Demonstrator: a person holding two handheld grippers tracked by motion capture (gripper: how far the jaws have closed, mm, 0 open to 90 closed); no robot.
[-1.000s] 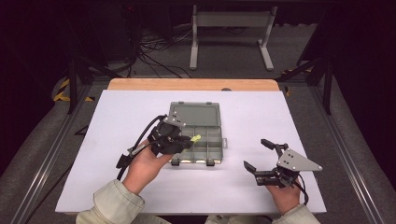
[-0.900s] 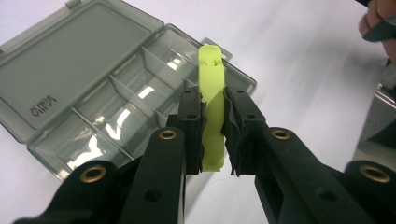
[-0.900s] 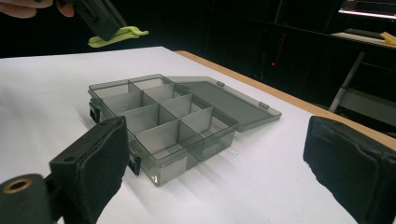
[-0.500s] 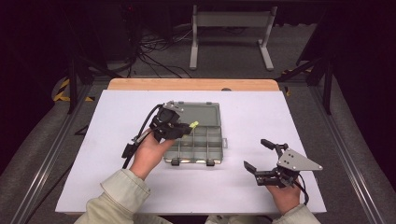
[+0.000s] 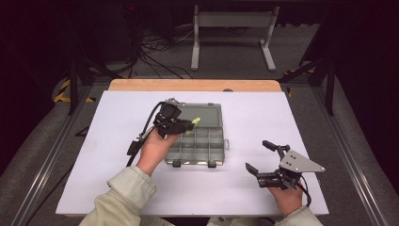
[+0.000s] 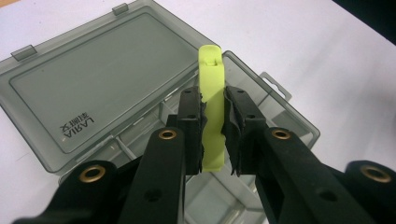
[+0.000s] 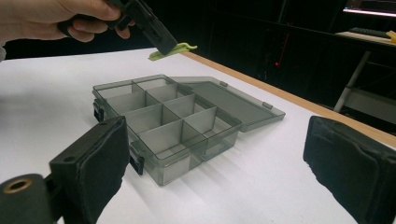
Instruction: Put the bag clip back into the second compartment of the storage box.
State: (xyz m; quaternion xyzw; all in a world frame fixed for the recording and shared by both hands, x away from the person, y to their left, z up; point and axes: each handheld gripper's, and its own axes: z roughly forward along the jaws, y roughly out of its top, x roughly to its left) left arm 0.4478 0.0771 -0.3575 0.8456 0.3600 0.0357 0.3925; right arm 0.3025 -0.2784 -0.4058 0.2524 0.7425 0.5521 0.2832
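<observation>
- Altogether: one yellow-green clip (image 6: 211,109), one smoky organiser box (image 5: 200,136), two grippers.
- Left gripper (image 5: 184,125) is clenched on the clip, held above the box's compartments, not touching them.
- Left gripper view shows the clip running along the jaws, its far tip past them over the open lid (image 6: 100,86).
- Right gripper (image 5: 259,157) rests released on the white bench (image 5: 113,117); its view shows the box's dividers and two dark latches.

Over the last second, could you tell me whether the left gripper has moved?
Yes. The left gripper, shut on the yellow-green clip, has moved from the box's near-left part away from the person, towards the open lid.
</observation>
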